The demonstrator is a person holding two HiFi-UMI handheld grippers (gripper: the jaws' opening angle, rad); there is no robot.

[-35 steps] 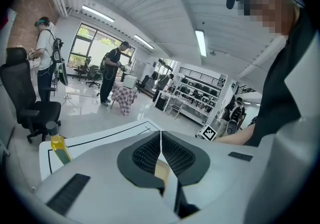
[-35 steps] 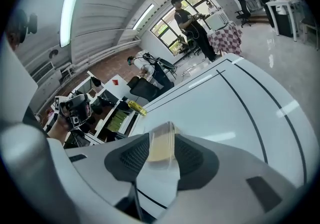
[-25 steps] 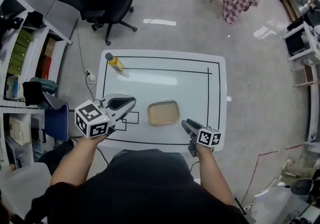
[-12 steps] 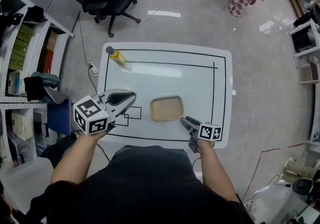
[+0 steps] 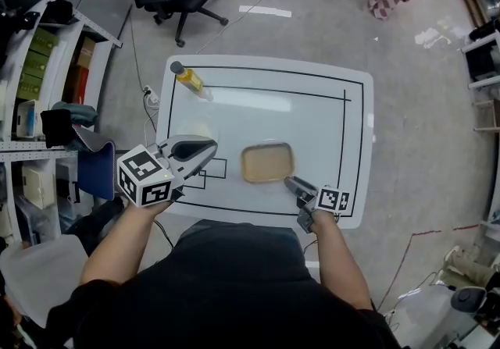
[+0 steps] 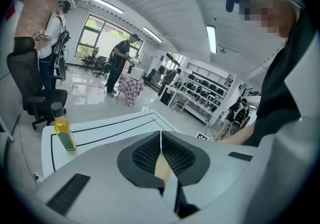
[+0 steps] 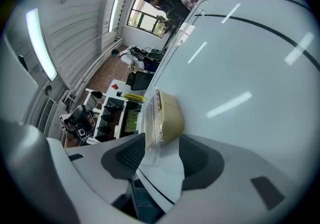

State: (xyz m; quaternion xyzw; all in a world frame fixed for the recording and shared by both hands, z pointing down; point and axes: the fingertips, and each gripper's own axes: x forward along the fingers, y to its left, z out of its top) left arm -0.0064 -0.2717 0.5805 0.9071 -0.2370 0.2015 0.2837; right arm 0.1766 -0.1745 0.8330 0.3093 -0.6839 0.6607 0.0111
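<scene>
Because the only thing being handled is the tray, the notes run from what carries it downward.

White counter [image 5: 328, 121], with a black line drawn just inside all four edges. A small black rectangle is marked near the near-left corner.

Tan tray [image 5: 267, 163]: shallow, with a clear rim. It sits close to the near edge, a little right of that edge's middle, inside the black line. Whether its base is flat on the counter or just raised I cannot tell.

Left gripper [image 5: 211, 148]: held above the near-left part of the counter, over the small rectangle, apart from the tray. Its own view shows the jaws pressed together with nothing between them [image 6: 160, 140]. Judgement: it is parked clear of the tray so as not to crowd the working side.

Right gripper [image 5: 289, 180]: comes in from the near edge to the tray's near-right corner. In its own view [image 7: 162, 140] it is rolled on its side, one jaw over the clear rim and one toward the counter, pinching the tray's edge [image 7: 170, 115]. Judgement: a corner grip on the rim suits a shallow tray with no handle, and lets it be lifted or dragged one-handed.

Yellow bottle [image 5: 189, 79] with a dark cap: upright at the far-left corner, well apart from both grippers and untouched [image 6: 64, 135].
</scene>
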